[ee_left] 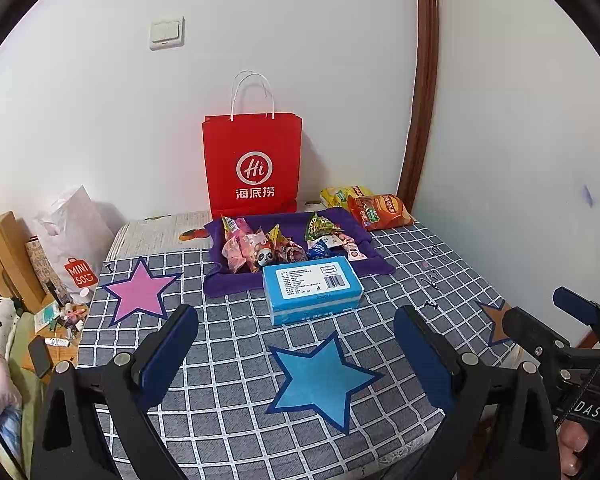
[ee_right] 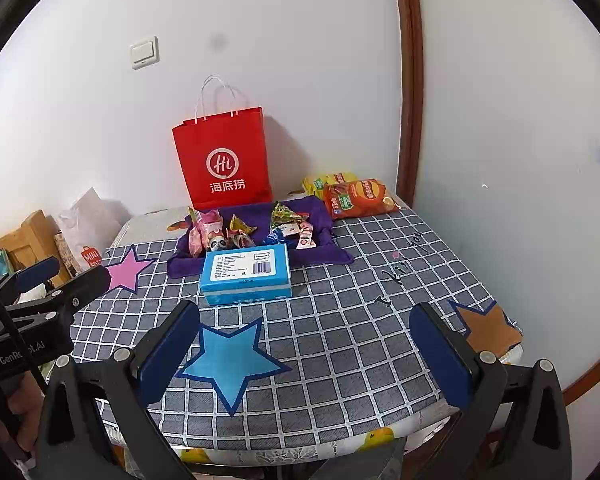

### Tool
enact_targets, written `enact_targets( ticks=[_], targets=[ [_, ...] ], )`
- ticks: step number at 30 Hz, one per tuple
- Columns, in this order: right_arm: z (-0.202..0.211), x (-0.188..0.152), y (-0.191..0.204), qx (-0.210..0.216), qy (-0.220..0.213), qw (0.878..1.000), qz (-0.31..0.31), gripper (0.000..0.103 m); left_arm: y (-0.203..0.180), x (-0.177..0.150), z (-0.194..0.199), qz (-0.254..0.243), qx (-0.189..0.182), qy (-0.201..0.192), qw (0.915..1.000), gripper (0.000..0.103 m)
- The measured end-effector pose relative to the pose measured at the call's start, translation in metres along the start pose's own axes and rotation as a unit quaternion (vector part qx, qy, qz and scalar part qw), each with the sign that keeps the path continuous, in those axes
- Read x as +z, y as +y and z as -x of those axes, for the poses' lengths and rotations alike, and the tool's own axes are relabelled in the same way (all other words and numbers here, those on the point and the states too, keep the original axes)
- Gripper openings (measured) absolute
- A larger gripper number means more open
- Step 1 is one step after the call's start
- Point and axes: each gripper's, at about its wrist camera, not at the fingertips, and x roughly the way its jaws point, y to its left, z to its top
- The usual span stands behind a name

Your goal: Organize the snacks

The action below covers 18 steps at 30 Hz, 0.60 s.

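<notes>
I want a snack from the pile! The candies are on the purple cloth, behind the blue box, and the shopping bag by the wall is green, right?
Almost. The shopping bag by the wall is red, not green; both wrist views show it. The rest holds: the candies lie on the purple cloth, behind the blue box.

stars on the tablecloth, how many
3: a pink star at the left, a blue star at the near middle, a brown star at the right edge, partly hidden.
</notes>
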Motion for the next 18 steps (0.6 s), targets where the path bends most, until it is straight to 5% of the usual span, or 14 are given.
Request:
enact_targets(
  ticks=[18],
  targets=[
    [0.0039, -0.0049, 0.0063, 0.001, -0.004, 1.0, 0.0, 0.103, 0.0039, -0.0033, 0.0007, 0.006, 0.0, 0.005, 1.0, 0.099]
  ],
)
